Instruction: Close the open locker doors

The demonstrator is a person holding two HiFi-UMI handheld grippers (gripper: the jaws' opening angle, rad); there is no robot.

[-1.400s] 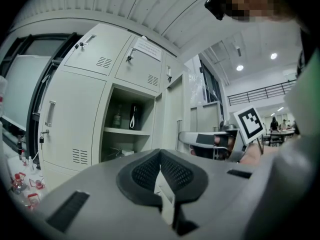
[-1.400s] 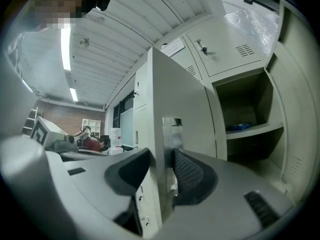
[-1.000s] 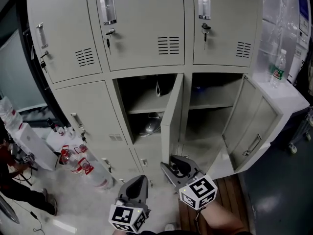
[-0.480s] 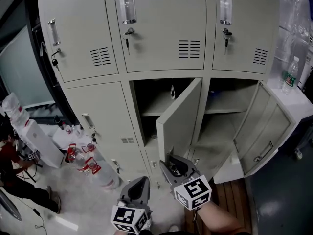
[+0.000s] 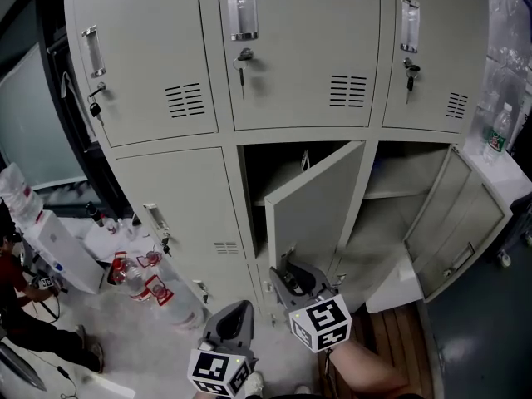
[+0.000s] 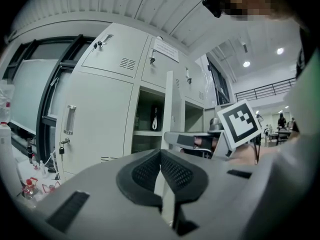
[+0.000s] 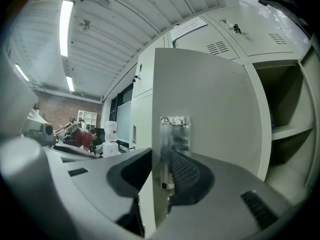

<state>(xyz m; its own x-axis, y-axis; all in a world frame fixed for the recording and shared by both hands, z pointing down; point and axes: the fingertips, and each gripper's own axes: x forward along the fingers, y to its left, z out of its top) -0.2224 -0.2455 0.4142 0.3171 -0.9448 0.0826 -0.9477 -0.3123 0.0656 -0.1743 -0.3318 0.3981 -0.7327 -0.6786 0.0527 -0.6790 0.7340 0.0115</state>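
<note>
The pale speckled floor (image 5: 125, 343) carries the bank of lockers (image 5: 174, 198), which stands upright on it; just beside the lockers' foot lie several clear bottles (image 5: 158, 293) with red labels, close together; a white box (image 5: 54, 252) sits near them to the left; at the right, wooden slats (image 5: 391, 335) lie beside darker flooring (image 5: 474, 347); inside the open compartments, one shelf (image 5: 259, 199) crosses the middle one and another shelf (image 5: 395, 194) the right one; a white worktop (image 5: 509, 171) at the far right bears an upright water bottle (image 5: 497, 130) with a green label.
</note>
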